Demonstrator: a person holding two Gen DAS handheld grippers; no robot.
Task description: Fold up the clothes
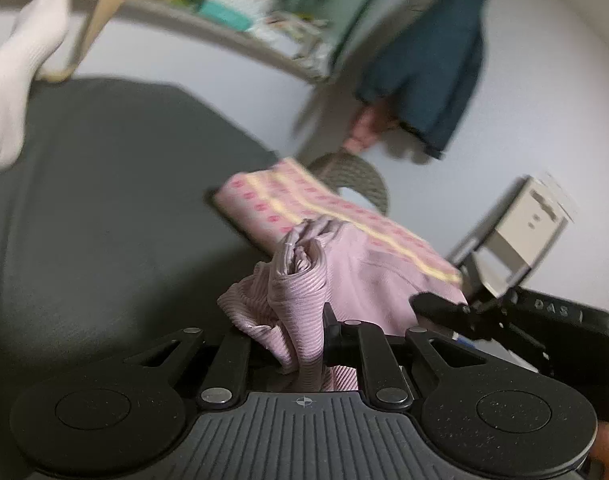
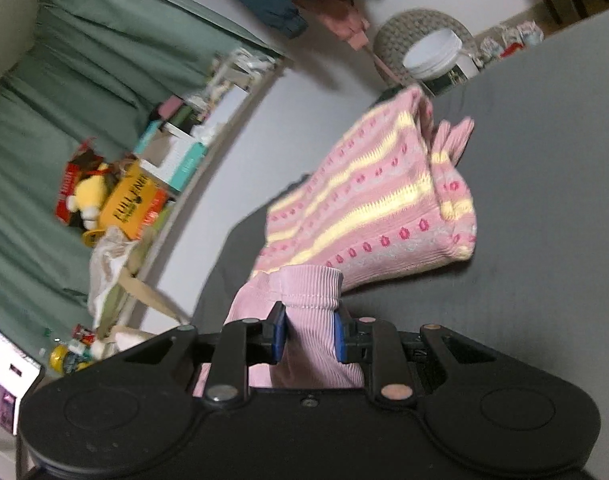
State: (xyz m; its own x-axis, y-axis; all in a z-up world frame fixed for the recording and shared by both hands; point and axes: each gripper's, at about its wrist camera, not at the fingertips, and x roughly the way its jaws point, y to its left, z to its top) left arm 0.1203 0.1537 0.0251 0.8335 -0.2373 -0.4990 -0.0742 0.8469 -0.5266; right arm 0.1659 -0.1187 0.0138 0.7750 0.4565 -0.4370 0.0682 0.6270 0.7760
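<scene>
Both grippers are clamped on the same pink sock, each pinching a bunch of its plain ribbed cuff. Seen from the right wrist, the right gripper [image 2: 307, 336] has its blue-padded fingers [image 2: 278, 334] squeezed against a thick fold of ribbed cloth, the hem showing just above them. Seen from the left wrist, the left gripper [image 1: 288, 340] grips a crumpled wad of the same ribbed fabric, which bulges up past the fingertips. From these two holds the pink sock [image 2: 368, 200] stretches away, its patterned body of yellow stripes and darker pink dots lifted clear of the dark grey mat [image 2: 544, 160] and hanging in the air over the mat's far edge. Holding it by the cuff at two points lets the cloth spread flat between the hands, which is probably meant to square it up before a fold. The other gripper's black body shows at the left view's lower right, so the hands are close together. A white sock [image 1: 12, 80] lies at the mat's left edge. Beyond the mat stand a woven basket [image 2: 400, 36], a dark blue garment [image 1: 428, 56] hanging on the wall, and a cluttered shelf [image 2: 176, 148] below a green curtain [image 2: 64, 100].
</scene>
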